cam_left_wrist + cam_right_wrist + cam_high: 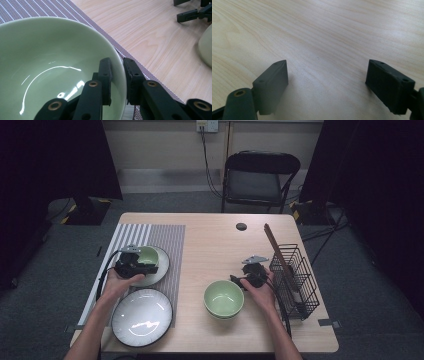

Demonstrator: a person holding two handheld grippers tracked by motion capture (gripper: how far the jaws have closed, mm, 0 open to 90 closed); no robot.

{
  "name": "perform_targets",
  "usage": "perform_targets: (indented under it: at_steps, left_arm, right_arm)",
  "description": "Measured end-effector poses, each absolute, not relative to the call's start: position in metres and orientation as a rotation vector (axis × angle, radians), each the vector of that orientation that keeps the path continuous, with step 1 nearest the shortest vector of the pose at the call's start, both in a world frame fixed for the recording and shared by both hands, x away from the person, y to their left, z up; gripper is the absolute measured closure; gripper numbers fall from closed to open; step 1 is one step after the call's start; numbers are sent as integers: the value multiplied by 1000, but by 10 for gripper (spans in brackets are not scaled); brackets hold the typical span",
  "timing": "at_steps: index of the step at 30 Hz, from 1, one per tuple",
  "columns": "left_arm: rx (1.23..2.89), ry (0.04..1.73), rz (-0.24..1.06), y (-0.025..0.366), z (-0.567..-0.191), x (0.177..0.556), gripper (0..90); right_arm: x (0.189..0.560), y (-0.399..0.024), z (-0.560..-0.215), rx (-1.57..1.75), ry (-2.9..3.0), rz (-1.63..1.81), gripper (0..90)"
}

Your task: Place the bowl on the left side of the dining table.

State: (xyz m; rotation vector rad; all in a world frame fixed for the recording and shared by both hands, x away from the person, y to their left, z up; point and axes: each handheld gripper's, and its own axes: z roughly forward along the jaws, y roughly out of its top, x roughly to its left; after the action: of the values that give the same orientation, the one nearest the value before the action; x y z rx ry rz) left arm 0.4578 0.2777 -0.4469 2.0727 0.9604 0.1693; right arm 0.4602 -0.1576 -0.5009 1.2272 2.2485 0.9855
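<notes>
Nearest, the left gripper [117,82] pinches the rim of a green bowl [50,65], which sits on a plate [161,270] at the mat's [170,240] three o'clock edge. The right gripper [327,85] hovers spread over bare table [317,30], beside a second bowl [223,298]. Likely next: lift and stack.

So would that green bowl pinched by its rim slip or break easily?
The green bowl looks glazed and shiny, so probably slippery. The left gripper pinches just its thin rim, so it might tilt when lifted. It looks ceramic: likely stiff and breakable if dropped.
</notes>
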Motion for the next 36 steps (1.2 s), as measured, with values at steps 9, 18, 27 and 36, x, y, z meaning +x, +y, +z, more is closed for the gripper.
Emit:
perform_targets:
  at_steps: [9, 18, 27, 36]
  left_arm:
    - [2073, 969, 151, 278, -446, 460, 773]
    - [2053, 985, 130, 280, -445, 459, 780]
    - [2040, 981, 128, 282, -444, 458, 788]
    - [2017, 977, 104, 284, -445, 459, 789]
  right_arm:
    - [460, -158, -501, 1227, 2248, 986, 175]
    - [460, -158, -501, 1228, 2249, 985, 175]
    - [460, -158, -501, 1227, 2248, 986, 175]
    - [461, -157, -501, 1231, 2247, 979, 174]
